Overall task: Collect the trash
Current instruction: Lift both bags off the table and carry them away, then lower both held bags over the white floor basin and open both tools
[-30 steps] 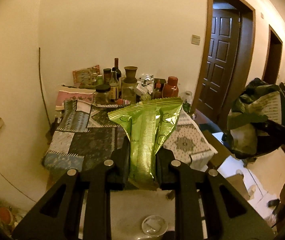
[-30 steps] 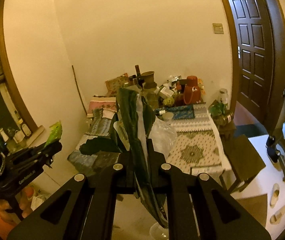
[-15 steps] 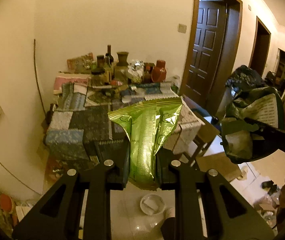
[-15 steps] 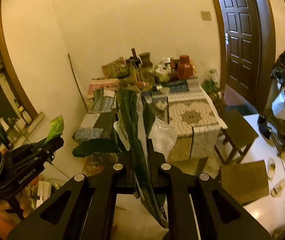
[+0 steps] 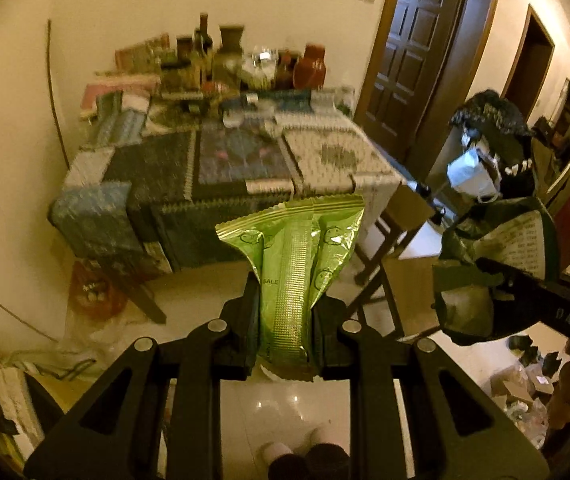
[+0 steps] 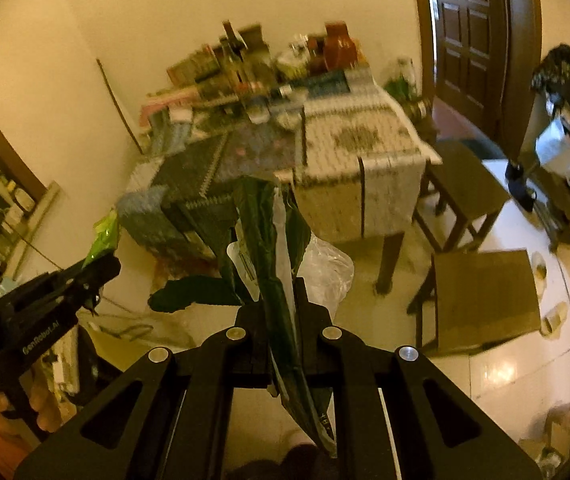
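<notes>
Jaws of my left gripper (image 5: 285,312) clenched on shiny green foil snack wrapper (image 5: 291,264); right gripper (image 6: 283,320) clamps crumpled dark green plastic bag (image 6: 269,240). Risk: slick foil slipping free above tiled floor (image 5: 285,400).

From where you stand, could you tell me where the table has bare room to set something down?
The near half of the table is free: patchwork cloth from the front edge back to the small clutter mid-table, and the pale panel by the door side. The back, against the wall, is crowded with bottles and jars.
</notes>
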Tool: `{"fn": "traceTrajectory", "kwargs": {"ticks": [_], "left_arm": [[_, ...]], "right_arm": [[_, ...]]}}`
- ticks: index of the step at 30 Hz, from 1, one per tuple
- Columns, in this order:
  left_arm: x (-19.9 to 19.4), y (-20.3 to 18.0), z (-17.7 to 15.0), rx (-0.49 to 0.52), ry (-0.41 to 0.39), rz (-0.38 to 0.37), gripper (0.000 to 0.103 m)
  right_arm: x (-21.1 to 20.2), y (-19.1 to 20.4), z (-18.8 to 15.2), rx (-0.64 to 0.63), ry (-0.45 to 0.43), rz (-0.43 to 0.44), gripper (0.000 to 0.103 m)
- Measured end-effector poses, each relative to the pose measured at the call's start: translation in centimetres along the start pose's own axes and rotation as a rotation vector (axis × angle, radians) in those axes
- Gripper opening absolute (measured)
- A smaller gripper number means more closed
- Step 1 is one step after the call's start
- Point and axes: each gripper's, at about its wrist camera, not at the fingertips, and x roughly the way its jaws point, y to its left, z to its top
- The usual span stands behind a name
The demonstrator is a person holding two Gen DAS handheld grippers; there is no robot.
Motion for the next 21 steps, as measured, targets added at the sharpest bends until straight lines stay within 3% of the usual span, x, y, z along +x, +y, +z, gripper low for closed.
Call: {"fn": "traceTrajectory", "kwargs": {"ticks": [8, 21], "left_arm": [[9.6, -1.3, -2.9, -0.026, 0.138, 0.020, 0.021], [28.1, 2.4, -12.9, -0.130, 0.331, 0.081, 0.021]], "right_arm": [[8.4, -4.8, -3.1, 0.026, 0.160, 0.005, 0.007], [26.2, -10.6, -10.0, -0.021, 0.382, -0.005, 0.007]]}}
